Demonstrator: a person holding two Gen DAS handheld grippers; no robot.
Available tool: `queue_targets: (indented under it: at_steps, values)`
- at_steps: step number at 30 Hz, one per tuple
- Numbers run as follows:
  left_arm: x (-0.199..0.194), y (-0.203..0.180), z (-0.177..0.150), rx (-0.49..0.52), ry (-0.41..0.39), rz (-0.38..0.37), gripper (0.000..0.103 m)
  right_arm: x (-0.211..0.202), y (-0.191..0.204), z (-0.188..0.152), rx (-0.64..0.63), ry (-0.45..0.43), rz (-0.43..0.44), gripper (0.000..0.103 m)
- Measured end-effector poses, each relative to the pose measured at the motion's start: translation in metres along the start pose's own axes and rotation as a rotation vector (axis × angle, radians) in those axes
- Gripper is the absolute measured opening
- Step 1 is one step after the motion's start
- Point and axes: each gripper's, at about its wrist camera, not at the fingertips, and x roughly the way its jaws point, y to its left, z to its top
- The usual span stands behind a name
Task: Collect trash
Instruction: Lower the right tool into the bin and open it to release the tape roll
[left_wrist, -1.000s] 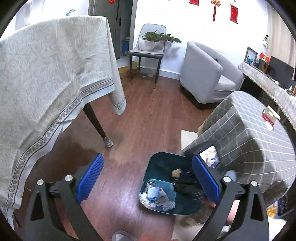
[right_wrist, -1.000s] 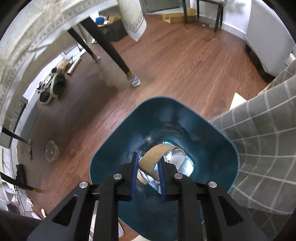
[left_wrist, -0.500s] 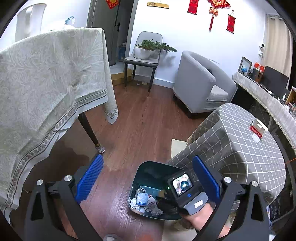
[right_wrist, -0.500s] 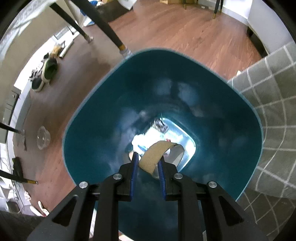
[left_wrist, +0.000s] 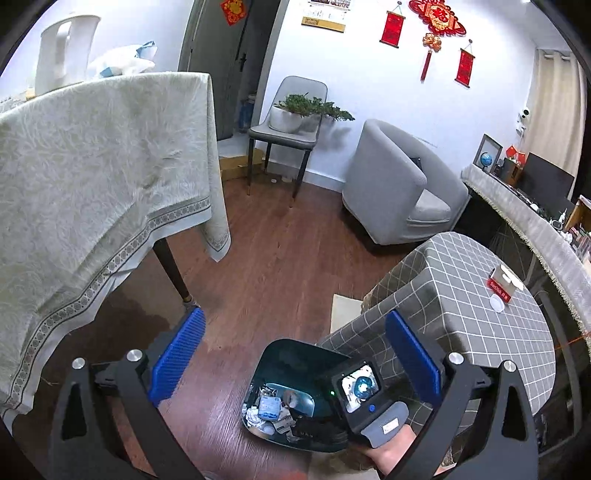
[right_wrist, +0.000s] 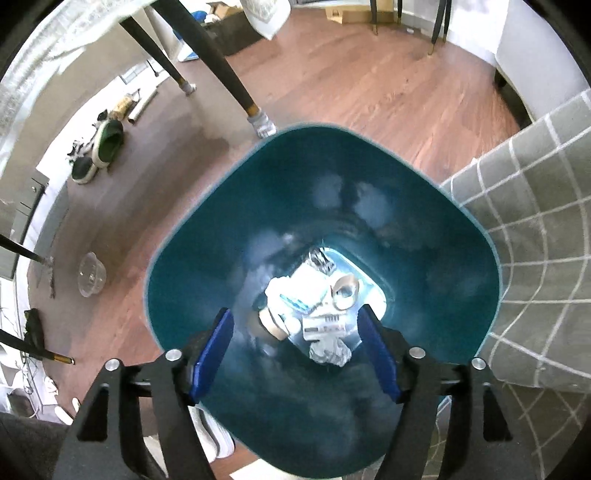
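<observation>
A teal trash bin (right_wrist: 207, 266) stands on the wood floor beside a grey checked table. My right gripper (right_wrist: 295, 354) is open and empty, held over the bin's mouth. A brown cardboard ring (right_wrist: 345, 291) lies at the bottom among crumpled paper and wrappers (right_wrist: 314, 314). In the left wrist view my left gripper (left_wrist: 291, 358) is open and empty, high above the floor. Below it are the bin (left_wrist: 280, 358), the trash inside (left_wrist: 269, 410), and the right gripper's camera body over the bin's right side.
A table with a cream cloth (left_wrist: 92, 177) and dark legs (right_wrist: 221, 62) stands left of the bin. The grey checked table (left_wrist: 472, 302) is on its right. A grey armchair (left_wrist: 399, 184) and a chair holding a plant (left_wrist: 291, 114) are at the back. Slippers (right_wrist: 99, 151) and a clear bowl (right_wrist: 90, 273) lie on the floor.
My right gripper opened and let go of the cardboard ring, which dropped to the bin's bottom. It then rose a little. My left gripper rose higher.
</observation>
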Motion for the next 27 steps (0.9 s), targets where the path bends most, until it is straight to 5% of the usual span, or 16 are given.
queue_targets:
  at_steps: [13, 27]
  values:
    - [-0.008, -0.015, 0.013, -0.014, -0.106, 0.000, 0.100, -0.105, 0.012, 0.021, -0.067, -0.246, 0.031, 0.084]
    - [0.004, -0.037, 0.019, -0.022, -0.124, 0.027, 0.099, -0.226, -0.020, 0.015, -0.078, -0.513, 0.005, 0.088]
